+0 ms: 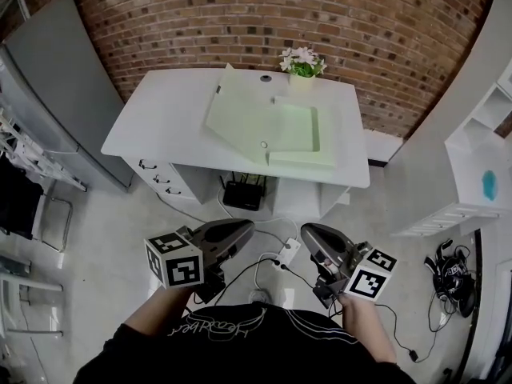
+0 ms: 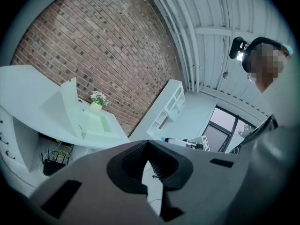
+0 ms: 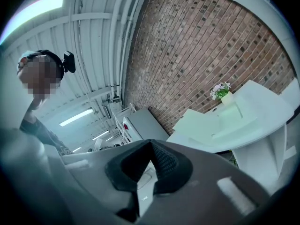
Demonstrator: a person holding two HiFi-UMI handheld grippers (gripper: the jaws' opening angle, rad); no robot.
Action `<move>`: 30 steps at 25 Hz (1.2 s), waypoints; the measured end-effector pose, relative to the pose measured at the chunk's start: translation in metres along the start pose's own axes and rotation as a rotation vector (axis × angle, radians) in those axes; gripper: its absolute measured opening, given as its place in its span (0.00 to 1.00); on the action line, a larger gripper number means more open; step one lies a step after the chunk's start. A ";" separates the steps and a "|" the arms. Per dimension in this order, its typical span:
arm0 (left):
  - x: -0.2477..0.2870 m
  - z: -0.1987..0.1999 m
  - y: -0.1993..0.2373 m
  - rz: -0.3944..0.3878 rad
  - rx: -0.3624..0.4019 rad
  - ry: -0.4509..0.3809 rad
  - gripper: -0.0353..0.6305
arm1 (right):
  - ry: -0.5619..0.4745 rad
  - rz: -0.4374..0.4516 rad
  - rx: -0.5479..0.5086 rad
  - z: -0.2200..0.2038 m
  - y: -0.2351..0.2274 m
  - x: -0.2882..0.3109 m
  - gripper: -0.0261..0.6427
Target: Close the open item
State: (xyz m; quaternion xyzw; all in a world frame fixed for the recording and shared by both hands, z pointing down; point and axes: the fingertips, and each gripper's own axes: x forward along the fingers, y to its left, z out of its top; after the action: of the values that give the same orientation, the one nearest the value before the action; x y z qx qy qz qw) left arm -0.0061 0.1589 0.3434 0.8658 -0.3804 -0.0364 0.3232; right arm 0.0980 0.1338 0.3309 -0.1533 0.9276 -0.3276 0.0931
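Desk (image 1: 152, 126): smooth, matt white top; open folder (image 1: 280, 130): smooth pale green plastic-like sheet; wall (image 1: 240, 22): rough red brick; floor (image 1: 104, 230): pale, faint sheen; left gripper (image 1: 244, 229): matt grey plastic shell, black ribbed pads (image 2: 160, 166).

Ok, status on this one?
Left gripper, right gripper shut, empty, short of the desk. Green folder open on it. Power strip on floor ahead.

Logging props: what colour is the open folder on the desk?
Pale green; the folder shows best in the head view.
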 end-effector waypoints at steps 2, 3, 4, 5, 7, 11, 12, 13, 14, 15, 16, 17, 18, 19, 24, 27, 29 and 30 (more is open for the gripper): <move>0.004 0.006 -0.001 0.008 0.016 -0.008 0.06 | -0.002 0.017 -0.010 0.006 -0.003 0.002 0.04; 0.004 0.008 -0.002 0.011 0.024 -0.013 0.06 | -0.006 0.021 -0.017 0.010 -0.004 0.002 0.04; 0.004 0.011 -0.002 0.015 0.032 -0.017 0.06 | -0.012 0.024 -0.022 0.014 -0.004 0.001 0.04; 0.003 0.013 -0.003 0.019 0.041 -0.019 0.06 | -0.021 0.026 -0.027 0.017 -0.004 0.001 0.04; 0.002 0.019 -0.004 0.027 0.058 -0.027 0.06 | -0.036 0.034 -0.033 0.022 -0.001 -0.002 0.04; -0.002 0.020 -0.006 0.031 0.060 -0.055 0.06 | -0.033 0.025 -0.040 0.019 0.000 -0.009 0.04; -0.003 0.019 -0.006 0.032 0.058 -0.060 0.06 | -0.033 0.022 -0.038 0.018 0.001 -0.010 0.04; -0.004 0.018 -0.006 0.032 0.056 -0.066 0.06 | -0.034 0.020 -0.040 0.018 0.002 -0.012 0.04; -0.006 0.018 -0.006 0.029 0.053 -0.073 0.06 | -0.033 0.018 -0.047 0.018 0.004 -0.013 0.04; -0.008 0.019 -0.006 0.025 0.049 -0.082 0.06 | -0.030 0.014 -0.058 0.018 0.006 -0.014 0.04; -0.010 0.020 -0.006 0.022 0.044 -0.091 0.06 | -0.028 0.009 -0.070 0.019 0.007 -0.015 0.04; -0.013 0.021 -0.005 0.020 0.038 -0.100 0.06 | -0.028 0.003 -0.080 0.021 0.008 -0.015 0.04; -0.015 0.024 -0.003 0.020 0.034 -0.107 0.06 | -0.032 -0.001 -0.086 0.024 0.010 -0.015 0.04; -0.017 0.026 -0.001 0.021 0.029 -0.112 0.06 | -0.036 -0.003 -0.090 0.026 0.011 -0.015 0.04; -0.021 0.032 0.011 0.027 0.017 -0.122 0.06 | -0.035 -0.020 -0.098 0.028 0.008 -0.011 0.04; -0.024 0.035 0.023 0.040 0.004 -0.123 0.06 | -0.033 -0.029 -0.096 0.030 0.003 -0.006 0.04; -0.026 0.037 0.034 0.048 -0.008 -0.123 0.06 | -0.029 -0.036 -0.093 0.030 -0.002 -0.001 0.04; -0.026 0.038 0.039 0.052 -0.013 -0.120 0.06 | -0.028 -0.040 -0.091 0.031 -0.005 0.002 0.04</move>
State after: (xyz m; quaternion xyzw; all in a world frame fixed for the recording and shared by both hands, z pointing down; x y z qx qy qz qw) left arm -0.0609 0.1367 0.3314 0.8497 -0.4213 -0.0824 0.3061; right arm 0.1051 0.1119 0.3102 -0.1803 0.9370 -0.2847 0.0924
